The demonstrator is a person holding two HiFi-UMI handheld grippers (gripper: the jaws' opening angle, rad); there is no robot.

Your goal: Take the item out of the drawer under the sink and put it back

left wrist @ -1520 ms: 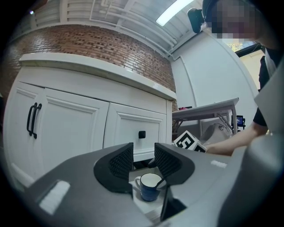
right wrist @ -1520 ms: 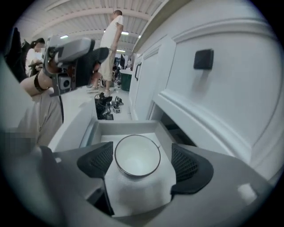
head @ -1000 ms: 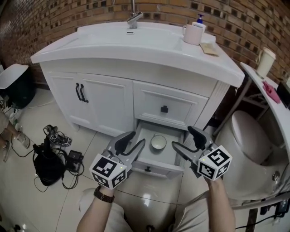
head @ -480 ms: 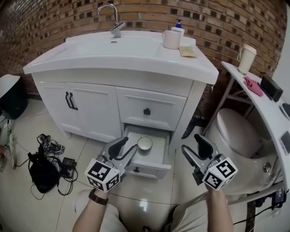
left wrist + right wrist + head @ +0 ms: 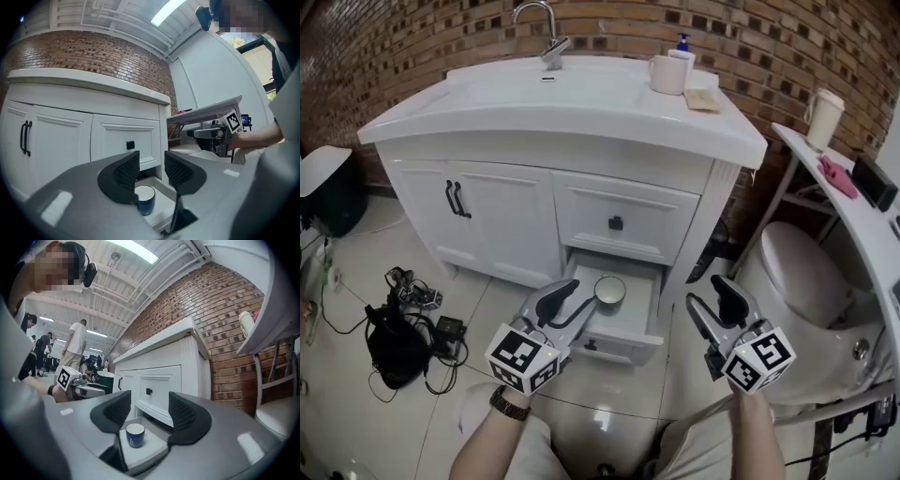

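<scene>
— While the bottom drawer (image 5: 619, 347) of the white panelled wooden vanity cabinet (image 5: 511, 225) stands pulled out, what is recorded inside it?

— One small round glazed cup (image 5: 609, 291), white inside and dark blue outside. It sits upright on the drawer's smooth white floor, towards the back (a pale mark on its side cannot be read). Nothing touches it.

— Condition of the left gripper?

— The grey moulded left gripper (image 5: 583, 298) is held level just in front of the open drawer. Its ribbed black pads (image 5: 126, 169) stand a narrow gap apart and grasp nothing. In the left gripper view the cup (image 5: 144, 200) shows beyond and below them.

— And the right?

— The right gripper (image 5: 705, 296) is beside the drawer's right edge, clear of it, over glossy pale floor tiles (image 5: 534, 291). Its jaws have just been closing, yet they stand apart with nothing clamped. Its textured pads (image 5: 180, 413) are bare, and the cup (image 5: 135, 434) sits farther off in the drawer.

— Surroundings?

— A glossy white moulded basin top (image 5: 581, 117) carries a curved chrome tap (image 5: 546, 28) and a white cylindrical mug (image 5: 667, 73). Rough red-brown brick wall (image 5: 750, 37) stands behind. The shut upper drawer front (image 5: 581, 214) has a square black knob (image 5: 616, 223). A black tangle of cables (image 5: 398, 337) lies on the floor.
</scene>
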